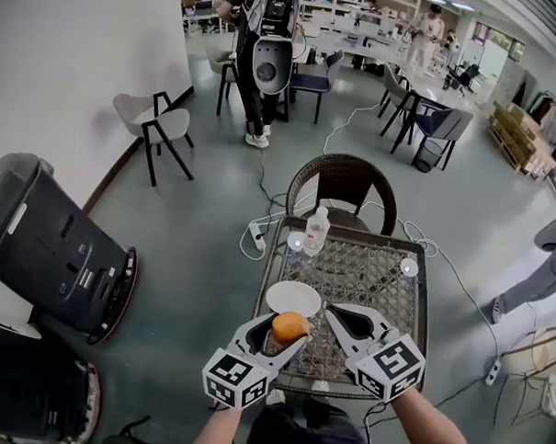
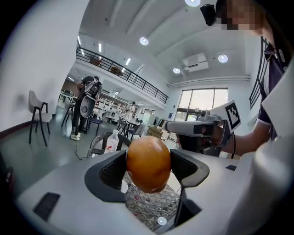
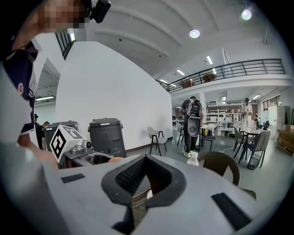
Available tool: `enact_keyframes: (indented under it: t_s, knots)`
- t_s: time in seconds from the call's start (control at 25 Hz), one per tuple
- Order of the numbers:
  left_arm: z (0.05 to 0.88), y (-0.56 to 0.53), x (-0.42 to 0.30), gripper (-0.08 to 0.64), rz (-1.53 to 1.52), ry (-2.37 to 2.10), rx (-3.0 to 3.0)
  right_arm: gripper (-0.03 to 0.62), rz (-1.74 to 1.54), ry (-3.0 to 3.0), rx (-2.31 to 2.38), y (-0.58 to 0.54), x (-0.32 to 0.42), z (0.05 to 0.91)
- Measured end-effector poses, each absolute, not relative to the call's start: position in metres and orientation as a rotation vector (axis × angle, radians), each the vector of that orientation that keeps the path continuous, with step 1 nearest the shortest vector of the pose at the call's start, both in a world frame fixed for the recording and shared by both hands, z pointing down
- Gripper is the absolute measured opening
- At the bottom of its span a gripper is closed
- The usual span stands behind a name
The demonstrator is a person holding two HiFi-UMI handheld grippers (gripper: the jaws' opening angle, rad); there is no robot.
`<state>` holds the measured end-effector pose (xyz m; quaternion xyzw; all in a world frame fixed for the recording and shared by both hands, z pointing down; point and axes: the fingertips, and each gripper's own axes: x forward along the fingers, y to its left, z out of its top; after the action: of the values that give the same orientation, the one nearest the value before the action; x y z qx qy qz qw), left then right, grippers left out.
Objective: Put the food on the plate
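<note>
Currently the orange [image 1: 290, 326] sits clamped between the two fingers [image 2: 110, 172] of the left gripper [image 2: 148, 170]; the dark pads press on its left and right sides, and its top and bottom bulge clear of them. In the left gripper view I see the lattice of the surface [image 1: 368, 276] below the fruit, so it is held in the air and not resting. From the head view the orange hangs over the near part of the surface, just on my side of the white plate [image 1: 293, 298], its outline meeting the plate's near rim. The plate is bare and lies flat toward the surface's left half. The right gripper [image 1: 332, 310] is just right of the orange, apart from it, pointing toward the plate; its fingers are together at the tips with nothing between them. Further back on the surface a clear water bottle [image 1: 316, 232] stands upright near the far edge. Behind that edge a dark wicker chair [image 1: 342, 184] is drawn up close. A power strip [image 1: 256, 232] lies on the floor left of the surface, and large grey bins [image 1: 56, 244] stand against the wall at far left.
</note>
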<state>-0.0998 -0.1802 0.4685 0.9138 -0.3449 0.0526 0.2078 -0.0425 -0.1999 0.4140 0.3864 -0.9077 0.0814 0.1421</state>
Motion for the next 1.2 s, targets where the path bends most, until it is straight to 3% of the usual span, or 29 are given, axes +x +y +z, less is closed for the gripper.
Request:
enact_keyframes:
  t_s: [0.8,1.2]
  knots:
    - [0.482,-0.251,-0.072,0.308,0.415,-1.111,2.518,0.003,0.418,-2.759,1.026,-0.282,-0.003,0.447]
    - [0.55,-0.278,-0.067,0.308,0.538,-1.082,2.38,0.003,0.533,-2.719,1.038,-0.307,0.013,0.482]
